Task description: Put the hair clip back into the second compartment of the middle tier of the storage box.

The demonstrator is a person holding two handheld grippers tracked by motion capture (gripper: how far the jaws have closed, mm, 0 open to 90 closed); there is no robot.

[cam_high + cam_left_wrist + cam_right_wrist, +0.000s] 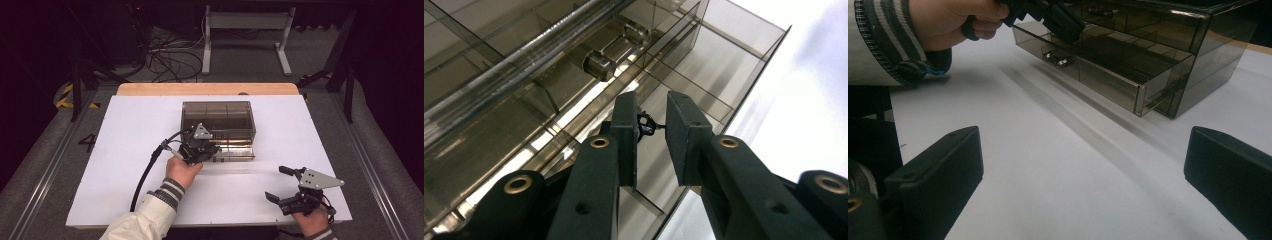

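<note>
1. Between the left gripper (651, 125) jaws, held a little apart, a small dark object (645, 124) is too tiny to identify; whether they pinch it I cannot tell
2. The drawer (1098, 75) sticks out of the smoky clear plastic box (218, 120) mid-table, dividers and a shiny handle (1058, 60) visible
3. The right gripper (280, 184), jaws spread wide, hovers near the white sheet (125, 150) front edge, open room around it
</note>
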